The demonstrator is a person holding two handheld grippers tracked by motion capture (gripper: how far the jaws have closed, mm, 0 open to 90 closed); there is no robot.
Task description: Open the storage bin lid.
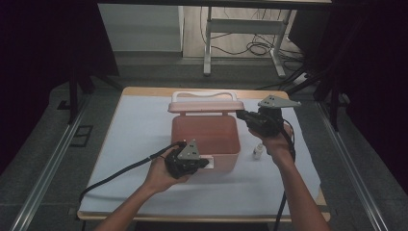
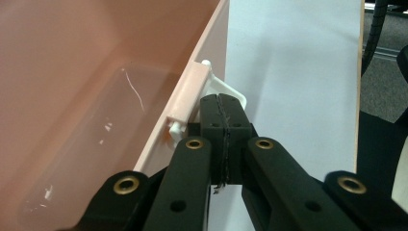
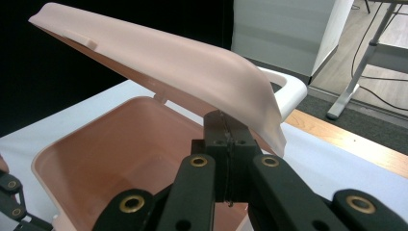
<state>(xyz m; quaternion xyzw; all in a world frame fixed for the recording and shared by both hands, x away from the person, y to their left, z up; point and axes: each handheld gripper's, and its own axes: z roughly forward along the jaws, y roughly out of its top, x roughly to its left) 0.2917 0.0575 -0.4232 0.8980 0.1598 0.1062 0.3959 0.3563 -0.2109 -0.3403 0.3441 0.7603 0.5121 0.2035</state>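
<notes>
The right claw, clenched, props the pink lid from beneath; the lid tilts up, hinged along the far side. The left claw, also clenched, presses the latch on the near wall of the pink box (its inside is bare), mid-counter. A small white bottle lies just to its right.

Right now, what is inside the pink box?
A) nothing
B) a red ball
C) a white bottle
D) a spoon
A: the box stands with its lid up, and its inside shows bare pink walls and floor in the high view; the small white bottle stands outside, on the cloth to its right.
</notes>
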